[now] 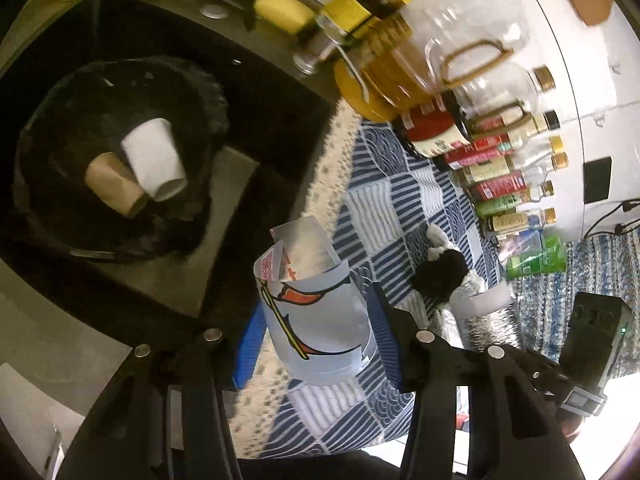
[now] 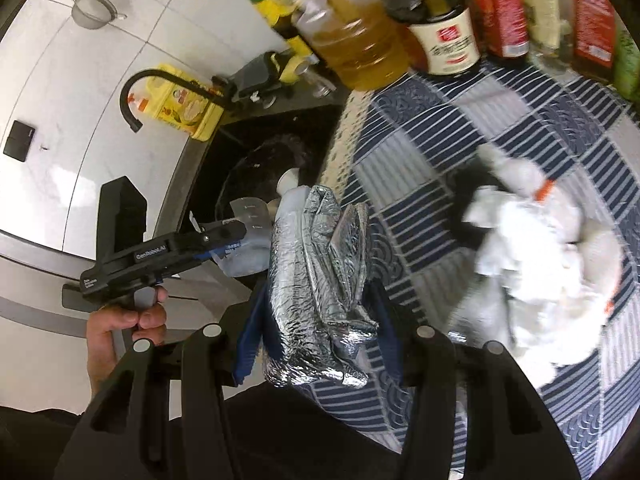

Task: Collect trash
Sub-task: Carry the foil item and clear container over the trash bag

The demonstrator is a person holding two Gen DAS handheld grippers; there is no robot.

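My left gripper (image 1: 320, 340) is shut on a pale blue wrapper (image 1: 316, 320) with orange and yellow print, held over the edge of the blue checked cloth (image 1: 392, 208). To its left, a bin lined with a black bag (image 1: 52, 184) sits in the sink, with a white cup (image 1: 154, 158) and a brown cup (image 1: 112, 184) inside. My right gripper (image 2: 320, 336) is shut on a crumpled silver foil bag (image 2: 316, 272). The right wrist view also shows the left gripper (image 2: 236, 236) in a hand (image 2: 116, 324), nearer the bin (image 2: 248, 168).
Crumpled white tissue (image 2: 540, 248) and a black-and-white wad (image 1: 440, 268) lie on the cloth. Oil jugs (image 1: 400, 72) and a row of sauce bottles (image 1: 508, 160) stand along the back. A black tap (image 2: 136, 96) and yellow box (image 2: 188, 108) are by the sink.
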